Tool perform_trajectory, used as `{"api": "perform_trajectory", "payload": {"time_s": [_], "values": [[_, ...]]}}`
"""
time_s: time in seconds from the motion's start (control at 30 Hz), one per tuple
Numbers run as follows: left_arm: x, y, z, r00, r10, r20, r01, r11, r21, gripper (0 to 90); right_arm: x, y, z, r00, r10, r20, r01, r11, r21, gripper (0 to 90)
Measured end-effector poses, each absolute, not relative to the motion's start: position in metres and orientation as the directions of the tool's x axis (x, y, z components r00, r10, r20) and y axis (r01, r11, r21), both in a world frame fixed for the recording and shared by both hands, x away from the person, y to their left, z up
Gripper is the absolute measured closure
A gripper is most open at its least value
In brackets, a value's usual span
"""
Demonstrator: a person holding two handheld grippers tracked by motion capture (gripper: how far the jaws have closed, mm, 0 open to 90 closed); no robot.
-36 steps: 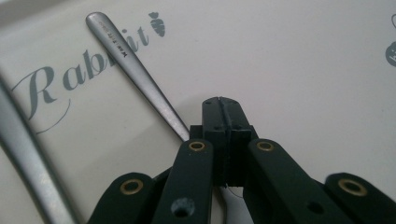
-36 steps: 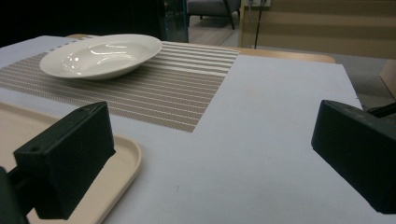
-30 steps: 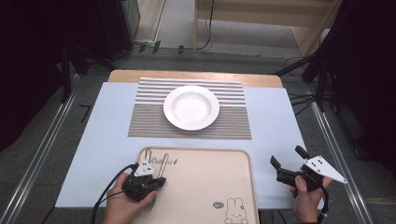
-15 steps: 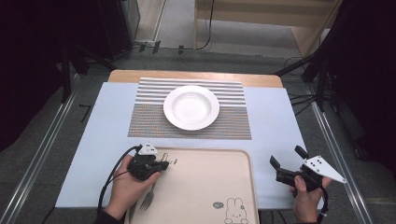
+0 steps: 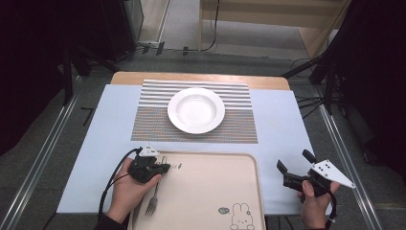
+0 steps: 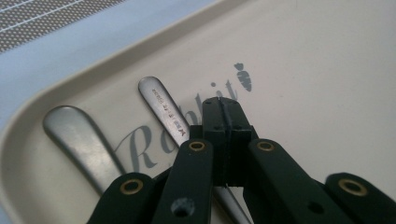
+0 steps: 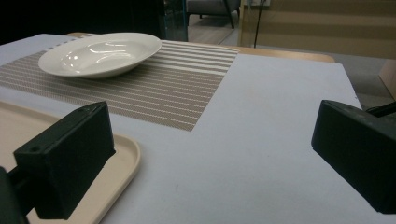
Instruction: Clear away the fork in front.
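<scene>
1. Progress: early stage by the look of it. The cutlery lies on the beige tray (image 5: pixel 210 191), and the white plate (image 5: pixel 196 109) sits empty on the striped placemat (image 5: pixel 239 129). Nothing has been laid out beside the plate yet.
2. Your left gripper (image 6: pixel 223 116) hovers low over the tray's near-left corner, jaws pressed together, with nothing visibly between the tips. The fork handle (image 6: pixel 163 105) runs underneath the jaws; whether they touch it, you cannot tell from the left gripper view.
3. Your right gripper (image 5: pixel 293 173) sits off the tray's right edge over the pale blue mat (image 5: pixel 282 143), jaws spread wide, holding nothing.
4. Left to do, as a judgement: open the left jaws, take one piece by its handle, carry it to the placemat, then the other.
5. The fork (image 5: pixel 152 203): slim stainless steel, tines pointing toward you in the high view, small stamped lettering on the handle, lying flat across the tray's printed script.
6. A second handle (image 6: pixel 79 140), broader and rounded with a matte finish, lies just beside the fork handle, apart from it. Its working end is hidden.
</scene>
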State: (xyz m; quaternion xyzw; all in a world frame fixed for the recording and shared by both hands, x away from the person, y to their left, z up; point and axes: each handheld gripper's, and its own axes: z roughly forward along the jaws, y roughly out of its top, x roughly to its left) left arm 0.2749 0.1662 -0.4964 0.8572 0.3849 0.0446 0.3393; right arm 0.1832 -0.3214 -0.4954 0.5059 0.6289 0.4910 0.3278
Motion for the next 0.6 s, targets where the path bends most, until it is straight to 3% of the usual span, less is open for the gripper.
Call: {"api": "perform_trajectory", "payload": {"time_s": [0.33,0.6], "values": [[0.275,0.177,-0.494,0.695,0.682,-0.230,0.629,-0.420,0.654,88.4,0.184,-0.321,-0.496,-0.276,0.957,0.085,0.314,0.006,0.949,0.0],[0.271,0.188,-0.477,0.706,0.661,-0.255,0.573,-0.321,0.754,54.6,0.184,-0.321,-0.496,-0.274,0.958,0.089,0.314,0.002,0.949,0.0]]}}
